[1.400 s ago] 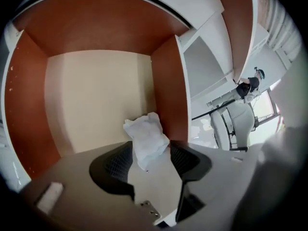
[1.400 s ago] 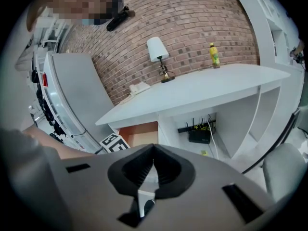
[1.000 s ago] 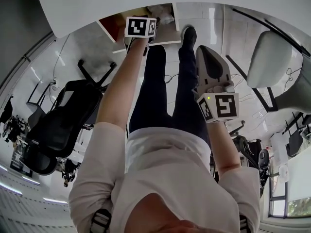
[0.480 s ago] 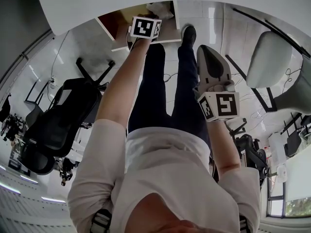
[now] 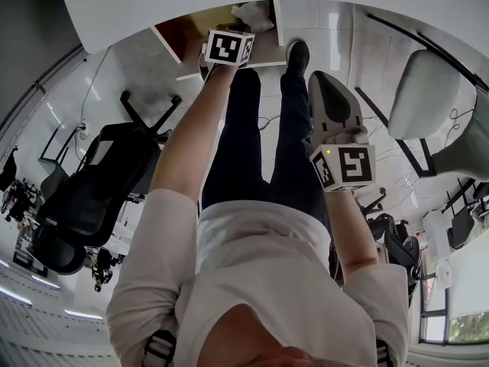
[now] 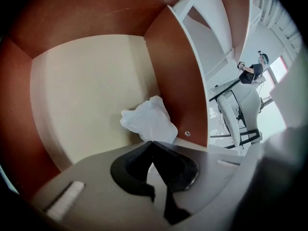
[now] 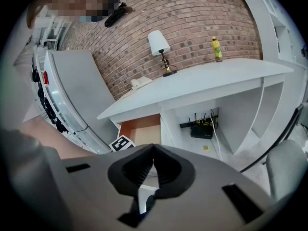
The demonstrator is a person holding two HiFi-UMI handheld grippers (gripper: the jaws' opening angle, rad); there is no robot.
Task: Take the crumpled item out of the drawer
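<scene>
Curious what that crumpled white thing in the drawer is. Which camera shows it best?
The left gripper view: the crumpled white item sits close up, mid-frame, inside the drawer. The head view shows it only as a small lump at the top edge. The right gripper view shows the open drawer, not the item.

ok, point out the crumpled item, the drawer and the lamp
crumpled item [image 6: 147, 119], left gripper view, middle of the white wad
drawer [image 6: 86, 90], left gripper view, bare cream floor
lamp [image 7: 158, 42], right gripper view, white shade

Head view steeply down, left gripper view close inside drawer [image 6: 86, 95], shared by all
</scene>
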